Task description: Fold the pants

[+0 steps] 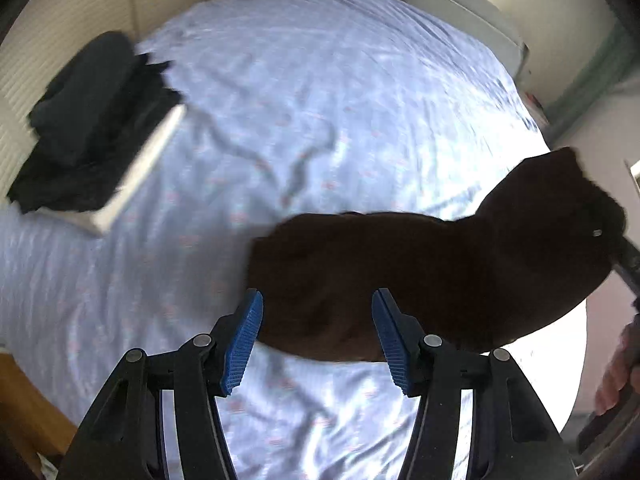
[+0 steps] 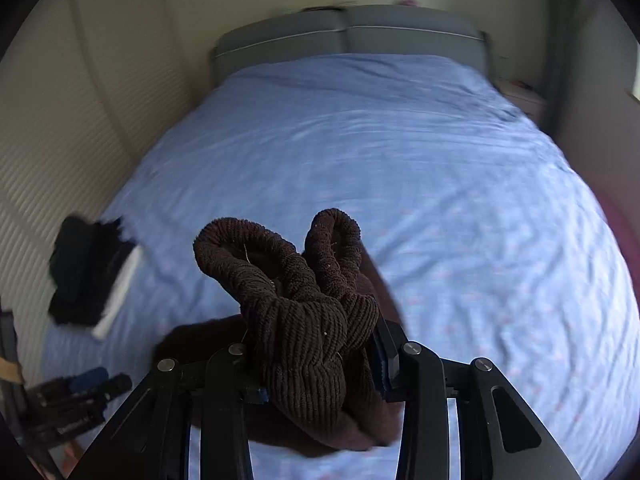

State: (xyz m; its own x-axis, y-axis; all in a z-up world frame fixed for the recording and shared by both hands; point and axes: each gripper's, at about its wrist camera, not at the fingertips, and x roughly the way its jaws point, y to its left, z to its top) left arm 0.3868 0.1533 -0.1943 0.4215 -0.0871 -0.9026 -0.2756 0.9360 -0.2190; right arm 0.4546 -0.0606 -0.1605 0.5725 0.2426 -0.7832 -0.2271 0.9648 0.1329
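Dark folded clothes point(image 1: 84, 120) sit far from brown pants point(image 1: 420, 276).

We see our right gripper point(image 2: 320, 364) clamped on a bunched fold of dark brown ribbed knit pants point(image 2: 308, 320) above the pale blue patterned bedsheet point(image 2: 400, 160). A stack of dark folded garments point(image 2: 86, 268) lies at left; our left gripper point(image 2: 86, 376) shows at lower left.
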